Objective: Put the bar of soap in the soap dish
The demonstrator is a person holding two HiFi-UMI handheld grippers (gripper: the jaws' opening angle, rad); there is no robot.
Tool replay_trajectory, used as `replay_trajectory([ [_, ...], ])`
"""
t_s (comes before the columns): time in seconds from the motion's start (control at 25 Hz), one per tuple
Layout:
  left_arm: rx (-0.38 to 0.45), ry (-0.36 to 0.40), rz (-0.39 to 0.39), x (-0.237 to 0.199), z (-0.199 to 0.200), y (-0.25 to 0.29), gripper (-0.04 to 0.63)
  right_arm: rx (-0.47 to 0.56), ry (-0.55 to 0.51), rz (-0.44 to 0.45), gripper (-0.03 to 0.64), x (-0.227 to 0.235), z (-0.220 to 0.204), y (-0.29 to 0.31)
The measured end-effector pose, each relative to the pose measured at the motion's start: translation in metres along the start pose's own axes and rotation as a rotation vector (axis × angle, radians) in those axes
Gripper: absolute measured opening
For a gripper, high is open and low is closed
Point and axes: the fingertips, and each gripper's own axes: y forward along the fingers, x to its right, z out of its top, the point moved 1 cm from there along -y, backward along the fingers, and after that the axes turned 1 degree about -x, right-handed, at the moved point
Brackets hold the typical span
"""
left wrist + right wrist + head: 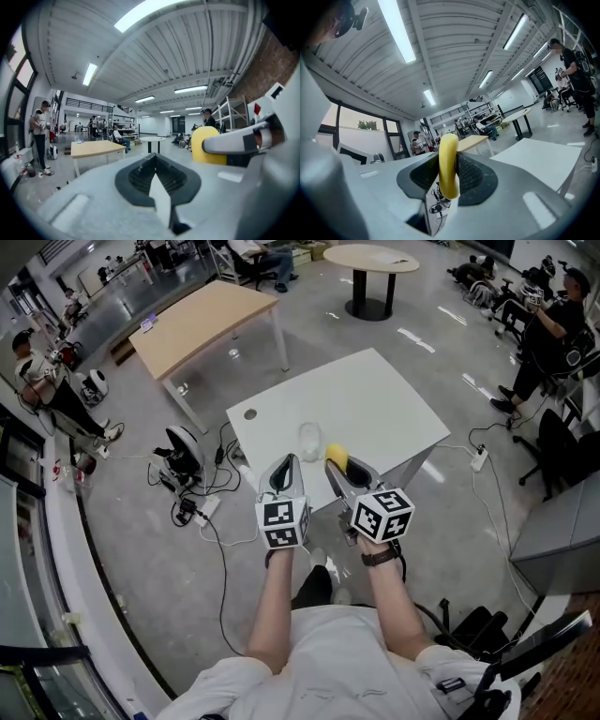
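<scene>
**A:** Already gripping the bar of soap (449, 161)?

**B:** Yes. Clamping it on edge in the right tool (339, 470), squeezing both broad faces and holding it in the air over the near side of the white tabletop (384, 409).

**A:** Doing anything with the left tool (287, 465)?

**B:** Holding nothing, pinching shut on air just beside the right one.

**A:** Reaching the soap dish (310, 441) yet?

**B:** Not yet. Hovering short of the clear dish, apparently lying empty farther in on the tabletop. Judging the pickup done, with lowering the soap in and letting go remaining.
</scene>
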Motion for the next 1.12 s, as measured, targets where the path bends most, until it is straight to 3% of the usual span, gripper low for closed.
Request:
replay_trajectory([
  [0.28, -0.013, 0.02, 0.001, -0.039, 0.002, 0.067, -0.007, -0.022, -0.026, -0.027, 0.112, 0.038, 0.02, 0.061],
  [0.52, 0.071, -0.032, 0.042, -0.092, 0.034, 0.11, -0.008, -0.028, -0.084, 0.011, 0.114, 0.039, 0.042, 0.122],
  [0.76, 0.101, -0.002, -0.021, -0.11, 0.056, 0.139, -0.007, -0.017, -0.11, 0.02, 0.114, 0.042, 0.052, 0.167],
  [0.92, 0.097, -0.042, -0.047, -0.112, 0.048, 0.153, -0.002, -0.071, -0.112, 0.016, 0.114, 0.051, 0.036, 0.18],
  [1.12, 0.083, 0.044, -0.067, -0.114, 0.014, 0.183, -0.003, -0.133, -0.035, 0.004, 0.114, 0.084, 0.017, 0.2],
])
